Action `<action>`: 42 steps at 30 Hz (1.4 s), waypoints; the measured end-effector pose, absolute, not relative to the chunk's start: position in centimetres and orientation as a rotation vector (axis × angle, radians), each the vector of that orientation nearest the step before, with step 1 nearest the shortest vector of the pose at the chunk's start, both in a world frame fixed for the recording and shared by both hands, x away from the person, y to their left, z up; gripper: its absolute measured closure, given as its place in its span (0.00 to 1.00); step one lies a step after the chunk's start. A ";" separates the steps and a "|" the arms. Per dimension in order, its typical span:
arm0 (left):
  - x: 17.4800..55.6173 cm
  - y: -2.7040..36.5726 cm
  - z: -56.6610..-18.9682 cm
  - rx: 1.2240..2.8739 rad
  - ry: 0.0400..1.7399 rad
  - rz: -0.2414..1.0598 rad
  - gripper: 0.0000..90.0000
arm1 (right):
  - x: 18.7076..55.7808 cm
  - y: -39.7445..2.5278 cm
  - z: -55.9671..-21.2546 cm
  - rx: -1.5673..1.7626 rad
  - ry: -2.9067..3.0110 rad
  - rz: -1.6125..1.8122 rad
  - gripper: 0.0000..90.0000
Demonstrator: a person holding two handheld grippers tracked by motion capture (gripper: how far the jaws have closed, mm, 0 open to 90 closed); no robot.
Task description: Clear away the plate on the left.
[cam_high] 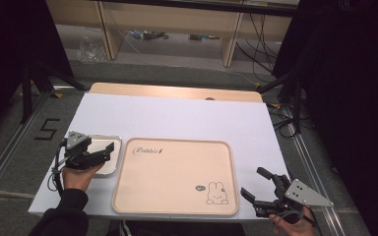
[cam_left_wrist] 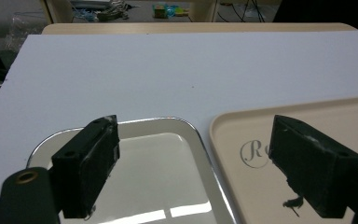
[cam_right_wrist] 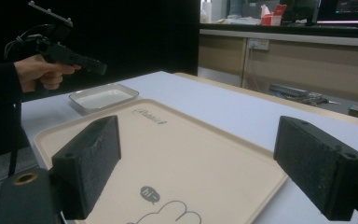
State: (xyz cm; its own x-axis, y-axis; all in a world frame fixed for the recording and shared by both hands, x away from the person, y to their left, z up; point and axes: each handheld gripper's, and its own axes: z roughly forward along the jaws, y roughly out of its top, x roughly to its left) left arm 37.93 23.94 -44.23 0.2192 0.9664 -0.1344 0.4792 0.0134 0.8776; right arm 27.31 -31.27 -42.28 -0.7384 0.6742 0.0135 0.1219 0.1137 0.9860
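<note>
White-covered worktop point(cam_high: 177, 118) with a beige rectangular plastic tray point(cam_high: 174, 177) at centre, long axis left to right, printed "Rabbit" point(cam_high: 147, 151) at its far-left corner and a rabbit drawing with a "hi~" bubble point(cam_high: 215, 191) near-right. Left gripper point(cam_high: 106, 150) – jaws spread, empty – hovers over a small shiny metal tray point(cam_high: 109, 164) just beside the beige one. Right gripper point(cam_high: 256, 184) – spread, empty – sits off its near-right corner

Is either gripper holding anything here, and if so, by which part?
Nothing is held. The left gripper hangs open above the metal tray; the right gripper is open beside the beige tray.
</note>
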 end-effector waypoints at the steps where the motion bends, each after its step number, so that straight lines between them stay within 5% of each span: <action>1: 38.1 24.2 -44.2 1.593 1.397 0.686 0.17 | 27.3 -31.3 -42.3 0.770 1.960 1.662 0.17; 25: 41.5 30.4 -45.7 1.653 1.625 0.625 0.18 | 27.3 -31.0 -42.4 0.775 1.935 1.689 0.17; 42: 42.9 32.1 -47.4 1.749 1.739 0.515 0.31 | 27.2 -31.1 -42.3 0.777 1.940 1.662 0.17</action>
State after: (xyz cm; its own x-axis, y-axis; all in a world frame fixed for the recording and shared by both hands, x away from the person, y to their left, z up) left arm 42.90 32.09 -47.39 0.0611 0.9875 -0.1452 0.7494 0.0507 0.6602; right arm 27.21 -31.12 -42.31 -0.7306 0.6827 0.0124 0.1171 0.1073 0.9873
